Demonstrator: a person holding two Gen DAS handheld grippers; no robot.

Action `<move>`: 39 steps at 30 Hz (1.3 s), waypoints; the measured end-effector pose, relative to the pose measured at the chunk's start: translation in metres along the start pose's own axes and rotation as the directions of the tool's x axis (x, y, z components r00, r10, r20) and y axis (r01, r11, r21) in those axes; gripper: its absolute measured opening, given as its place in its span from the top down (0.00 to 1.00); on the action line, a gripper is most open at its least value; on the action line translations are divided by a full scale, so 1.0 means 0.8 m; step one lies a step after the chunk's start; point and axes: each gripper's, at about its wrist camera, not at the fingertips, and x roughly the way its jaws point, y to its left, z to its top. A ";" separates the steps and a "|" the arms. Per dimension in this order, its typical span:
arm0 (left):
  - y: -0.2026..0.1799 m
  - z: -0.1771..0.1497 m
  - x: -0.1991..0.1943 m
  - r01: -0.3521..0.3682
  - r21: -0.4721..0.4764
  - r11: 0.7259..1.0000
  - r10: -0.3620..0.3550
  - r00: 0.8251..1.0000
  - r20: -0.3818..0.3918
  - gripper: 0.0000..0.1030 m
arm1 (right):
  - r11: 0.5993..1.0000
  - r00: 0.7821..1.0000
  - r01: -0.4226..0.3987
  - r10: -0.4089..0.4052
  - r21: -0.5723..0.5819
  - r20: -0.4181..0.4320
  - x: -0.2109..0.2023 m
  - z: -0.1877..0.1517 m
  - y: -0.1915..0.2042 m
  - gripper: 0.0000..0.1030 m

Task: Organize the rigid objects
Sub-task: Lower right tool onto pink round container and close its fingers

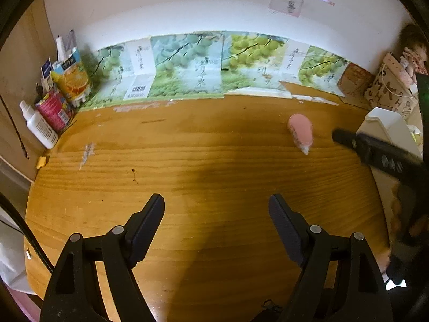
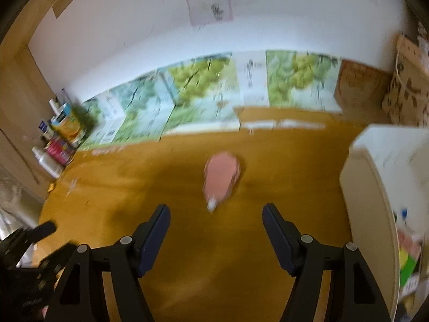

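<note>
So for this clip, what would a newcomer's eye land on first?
Probably the pink rounded object with a white tip, lying alone on the wooden tabletop just ahead of the open right gripper. Next, the green grape-print cartons lining the back wall, and the cluster of bottles and juice boxes in the far left corner. The left gripper is open and empty.

One pink object [image 1: 300,130] lies on the worktop [image 1: 203,161]. One white bin [image 1: 386,128] stands at the right. In the left corner: one white bottle [image 1: 40,126], one orange juice carton [image 1: 72,76], one red packet [image 1: 55,110]. One brown paper bag [image 1: 391,91] stands at the back right.
</note>
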 end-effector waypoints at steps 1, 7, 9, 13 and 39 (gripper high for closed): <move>0.002 -0.002 0.002 -0.001 -0.001 1.000 0.001 1.000 -0.008 0.20 | 1.000 1.000 -0.004 0.004 -0.005 0.017 0.005 0.002 -0.001 0.30; 0.013 -0.008 0.007 -0.001 -0.018 1.000 0.001 1.000 -0.024 0.20 | 0.998 0.998 0.002 0.002 -0.064 0.068 0.047 0.005 0.004 0.30; 0.018 -0.010 0.009 -0.003 -0.030 1.000 0.002 1.000 -0.029 0.20 | 0.998 0.998 -0.003 0.007 -0.059 0.070 0.059 0.001 0.004 0.30; 0.026 -0.012 0.013 -0.005 -0.041 0.999 0.004 0.999 -0.035 0.20 | 0.998 0.996 0.025 -0.020 -0.062 0.086 0.076 -0.006 0.008 0.30; 0.005 -0.012 0.028 -0.059 0.078 0.995 0.063 0.996 -0.058 0.20 | 0.982 0.992 0.129 -0.130 -0.135 0.002 0.115 -0.013 0.025 0.31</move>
